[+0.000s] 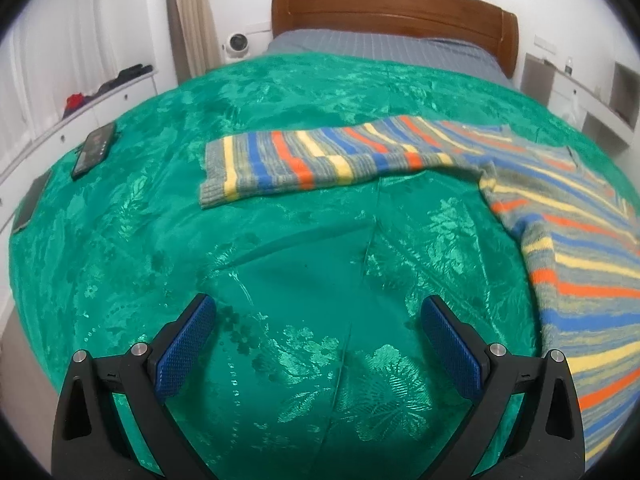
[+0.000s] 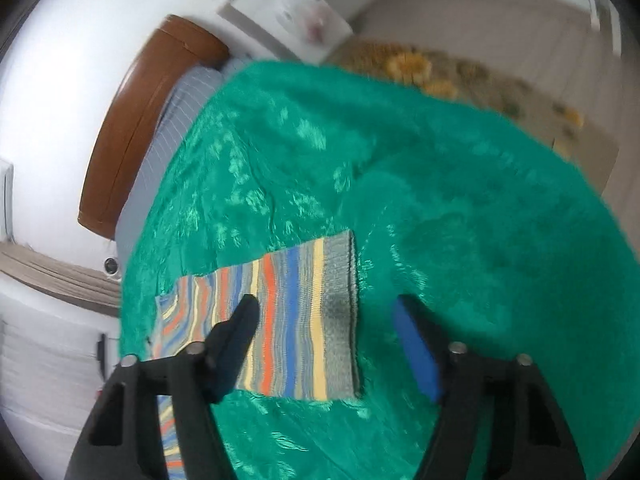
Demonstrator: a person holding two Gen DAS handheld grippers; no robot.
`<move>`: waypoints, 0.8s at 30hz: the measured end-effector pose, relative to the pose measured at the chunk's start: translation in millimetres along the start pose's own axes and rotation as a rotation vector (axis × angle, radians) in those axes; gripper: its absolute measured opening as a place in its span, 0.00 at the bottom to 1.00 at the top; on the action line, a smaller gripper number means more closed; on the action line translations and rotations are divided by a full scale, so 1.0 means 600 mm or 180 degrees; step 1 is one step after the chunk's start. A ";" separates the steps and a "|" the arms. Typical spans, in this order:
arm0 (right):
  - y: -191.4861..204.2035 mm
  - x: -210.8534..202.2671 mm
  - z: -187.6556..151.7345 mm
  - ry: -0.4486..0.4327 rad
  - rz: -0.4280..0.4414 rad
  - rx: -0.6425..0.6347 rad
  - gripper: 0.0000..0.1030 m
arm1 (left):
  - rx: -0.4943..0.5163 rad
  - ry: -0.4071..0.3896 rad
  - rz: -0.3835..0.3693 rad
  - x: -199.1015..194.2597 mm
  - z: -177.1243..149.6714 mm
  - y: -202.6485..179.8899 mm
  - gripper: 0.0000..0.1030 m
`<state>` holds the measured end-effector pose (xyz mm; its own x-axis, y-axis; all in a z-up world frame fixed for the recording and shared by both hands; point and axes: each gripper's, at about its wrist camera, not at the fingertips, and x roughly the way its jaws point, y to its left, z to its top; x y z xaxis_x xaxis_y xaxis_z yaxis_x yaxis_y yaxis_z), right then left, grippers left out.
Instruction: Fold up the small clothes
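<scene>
A striped knit sweater in grey, blue, orange and yellow lies on the green bedspread (image 1: pixel 280 264). Its body (image 1: pixel 568 240) is at the right and one sleeve (image 1: pixel 296 160) stretches out flat to the left, ending in a grey cuff. My left gripper (image 1: pixel 318 302) hovers open over bare bedspread, short of the sleeve, with nothing between its blue pads. The right wrist view is blurred and tilted. There my right gripper (image 2: pixel 325 301) stands open above the other sleeve's cuff end (image 2: pixel 340 320), its left finger (image 2: pixel 240 332) over the stripes and its right finger (image 2: pixel 416 352) over bedspread; the pads do not press on the cloth.
A dark phone (image 1: pixel 94 150) and another flat dark device (image 1: pixel 32 204) lie near the bedspread's left edge. A wooden headboard (image 1: pixel 392 8) is at the far end. White drawers (image 1: pixel 80 120) line the left wall. A patterned rug (image 2: pixel 440 76) covers the floor beyond the bed.
</scene>
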<state>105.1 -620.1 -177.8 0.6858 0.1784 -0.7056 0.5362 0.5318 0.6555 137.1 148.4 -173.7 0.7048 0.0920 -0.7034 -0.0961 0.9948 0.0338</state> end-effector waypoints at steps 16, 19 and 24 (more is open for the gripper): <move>0.166 -0.031 -0.018 -0.0239 -0.0447 -0.1017 0.04 | 0.0033 0.0067 0.0047 0.008 -0.008 -0.005 0.99; 0.300 -0.062 -0.041 -0.0340 -0.0095 -0.1408 0.04 | 0.0037 0.0057 0.0035 0.009 -0.006 -0.004 0.99; 0.513 -0.036 -0.127 -0.0115 0.0394 -0.2055 0.04 | -0.0018 0.0072 -0.0003 0.008 -0.003 0.003 0.99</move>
<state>217.8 -396.9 18.7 0.7456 0.2483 -0.6185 0.0568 0.9009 0.4302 139.1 150.7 -178.6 0.6889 0.0898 -0.7192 -0.0994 0.9946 0.0290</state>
